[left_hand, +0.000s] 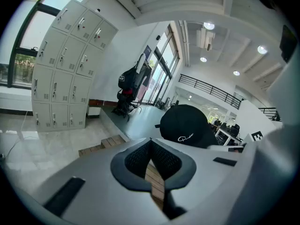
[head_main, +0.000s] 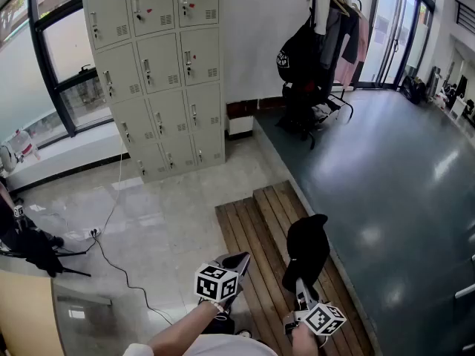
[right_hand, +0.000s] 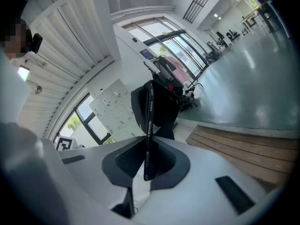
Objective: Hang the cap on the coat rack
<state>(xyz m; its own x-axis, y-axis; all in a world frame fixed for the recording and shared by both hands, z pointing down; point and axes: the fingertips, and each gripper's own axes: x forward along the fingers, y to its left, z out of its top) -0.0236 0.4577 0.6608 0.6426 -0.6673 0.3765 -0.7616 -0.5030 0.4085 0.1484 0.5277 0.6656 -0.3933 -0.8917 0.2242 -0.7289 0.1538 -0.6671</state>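
Note:
A black cap point(head_main: 306, 249) hangs from my right gripper point(head_main: 300, 286), which is shut on its thin edge, low in the head view. In the right gripper view the cap point(right_hand: 161, 102) stands edge-on, with its printed band clamped between the pads of the right gripper point(right_hand: 147, 144). My left gripper point(head_main: 237, 264) floats just left of the cap, shut with nothing in it. Its pads point(left_hand: 140, 156) meet in the left gripper view, with the cap point(left_hand: 186, 125) beyond them. The coat rack point(head_main: 335, 21), loaded with dark and pink clothes, stands far off at the upper right. It shows small as coat rack point(left_hand: 133, 84) and coat rack point(right_hand: 169, 74).
Grey lockers point(head_main: 157, 65) line the far wall on the left. A wooden slatted platform point(head_main: 256, 225) lies under the grippers, beside a dark glossy raised floor point(head_main: 386, 176) that leads to the rack. A cable point(head_main: 111, 221) trails across the pale tiles, and glass doors point(head_main: 401, 28) stand behind the rack.

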